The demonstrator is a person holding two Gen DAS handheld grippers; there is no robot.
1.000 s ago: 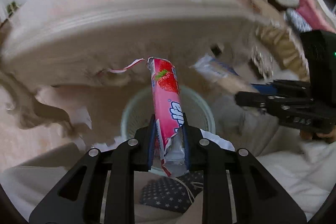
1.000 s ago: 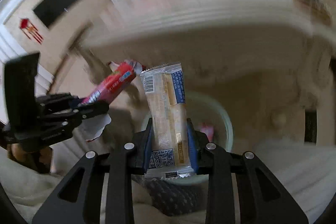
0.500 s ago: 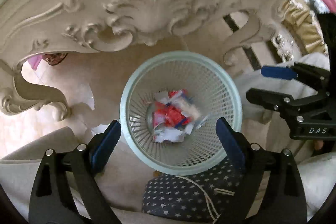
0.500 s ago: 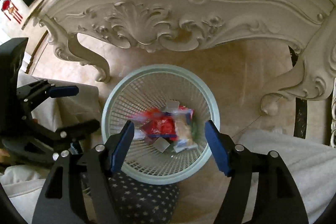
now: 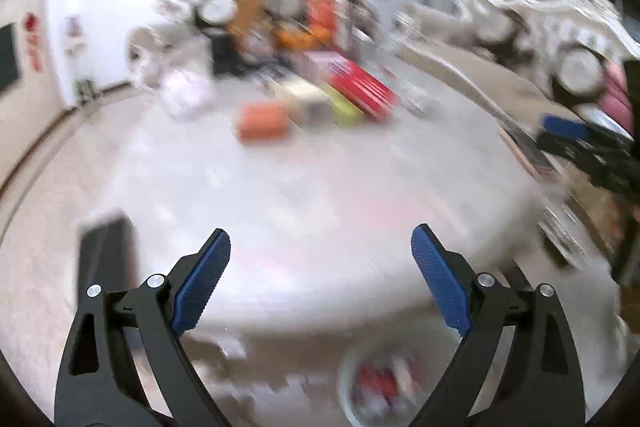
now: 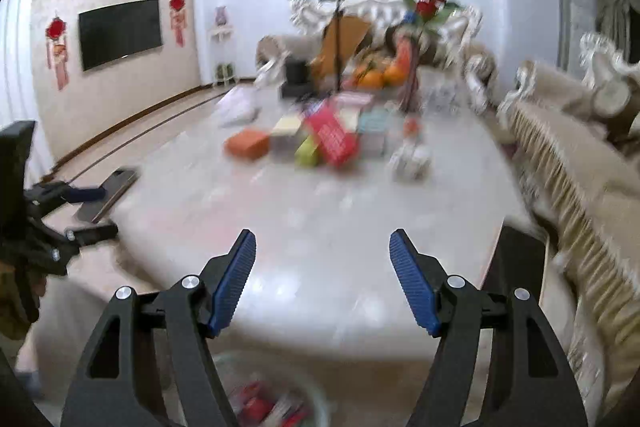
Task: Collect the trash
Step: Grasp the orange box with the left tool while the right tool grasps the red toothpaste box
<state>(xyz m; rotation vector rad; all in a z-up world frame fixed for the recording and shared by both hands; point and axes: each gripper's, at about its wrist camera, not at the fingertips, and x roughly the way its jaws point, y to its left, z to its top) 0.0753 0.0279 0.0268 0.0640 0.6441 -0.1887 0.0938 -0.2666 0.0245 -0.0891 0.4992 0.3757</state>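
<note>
Both views are blurred by motion. My left gripper (image 5: 320, 247) stands wide open over the near edge of a pale table (image 5: 320, 179), nothing between its blue pads. My right gripper (image 6: 322, 255) is open too and empty, above the same table (image 6: 320, 211). Low in each view, under the table edge, shows the pale mesh waste basket (image 5: 352, 379) (image 6: 316, 395) with red and white wrappers (image 5: 374, 379) (image 6: 260, 403) inside. The right gripper appears at the right edge of the left wrist view, the left gripper at the left edge of the right wrist view.
Far on the table lie an orange box (image 6: 246, 143), a red box (image 6: 332, 135), a green box (image 6: 308, 151), fruit (image 6: 380, 75) and a crumpled white item (image 6: 412, 159). A dark flat device (image 6: 108, 193) sits at the table's left edge. A fringed sofa (image 6: 580, 155) runs along the right.
Both grippers dropped their wrappers, pink strawberry one and beige snack one, into the basket and opened. Since then both have risen and tilted up from the basket toward the tabletop.
</note>
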